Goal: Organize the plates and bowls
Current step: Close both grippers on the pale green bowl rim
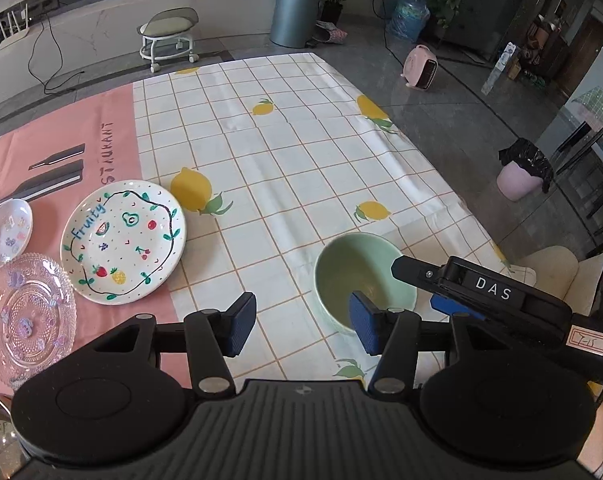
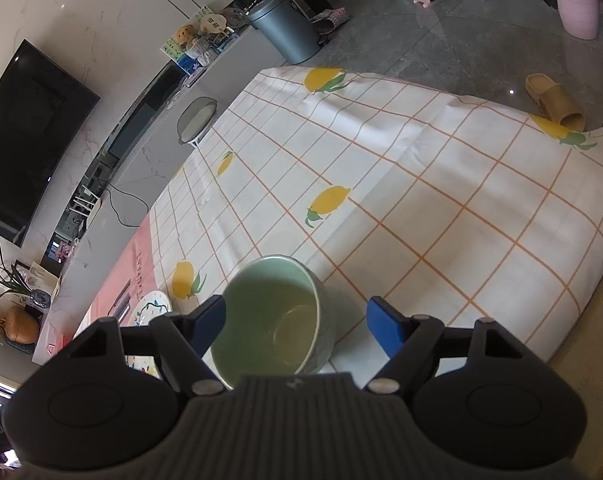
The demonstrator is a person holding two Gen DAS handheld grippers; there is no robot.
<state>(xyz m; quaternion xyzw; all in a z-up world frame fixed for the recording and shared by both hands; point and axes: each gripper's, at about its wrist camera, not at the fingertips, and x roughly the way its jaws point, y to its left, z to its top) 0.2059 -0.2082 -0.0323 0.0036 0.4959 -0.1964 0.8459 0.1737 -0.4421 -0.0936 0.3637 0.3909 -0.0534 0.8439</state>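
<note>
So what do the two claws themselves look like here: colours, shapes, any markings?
Both are matte black plastic with a ribbed central housing flanked by two round discs, silver pivot pins and blue textured pads. The left claw and right claw match in build. Seen from the left wrist view, the right claw's body carries a white "DAS" label and a pale pink logo sticker. No cables or sleeves show.

Light: your views are evenly daylit, soft.
Glare: glossy grey floor [image 1: 461,92] reflects brightly.
Shadow: faint beside the pale green ceramic bowl [image 2: 269,320].
Distortion: fisheye bends your edges; corners vignette black.
</note>
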